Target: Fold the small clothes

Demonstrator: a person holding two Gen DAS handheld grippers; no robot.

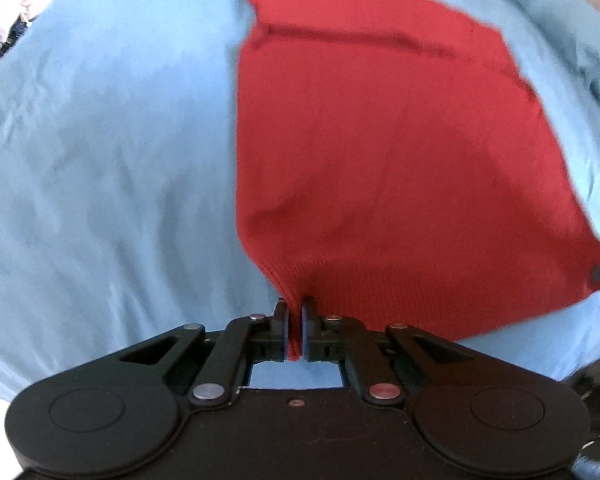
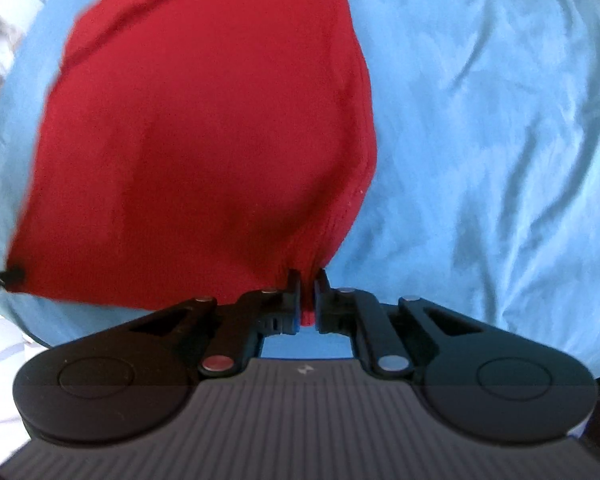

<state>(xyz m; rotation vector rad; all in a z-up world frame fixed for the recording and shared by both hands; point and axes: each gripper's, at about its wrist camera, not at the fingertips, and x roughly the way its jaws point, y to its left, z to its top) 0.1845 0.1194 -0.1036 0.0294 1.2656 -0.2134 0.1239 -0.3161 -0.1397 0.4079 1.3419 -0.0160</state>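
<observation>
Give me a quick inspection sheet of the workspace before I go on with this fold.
Surface: light blue sheet, wrinkled, covering all of the work area in view.
Job's things: one red knit garment, lying mostly flat, its ribbed hem lifted at the two near corners.
Clutter: nothing seen on the sheet.
Grippers: left gripper shut on the hem's left corner; right gripper shut on the hem's right corner.
Cables: nothing seen for certain; a dark blurred shape at the left wrist view's lower right edge cannot be identified.
Surroundings: pale blurred furnishings beyond the sheet's far left edge, too unclear to name.
</observation>
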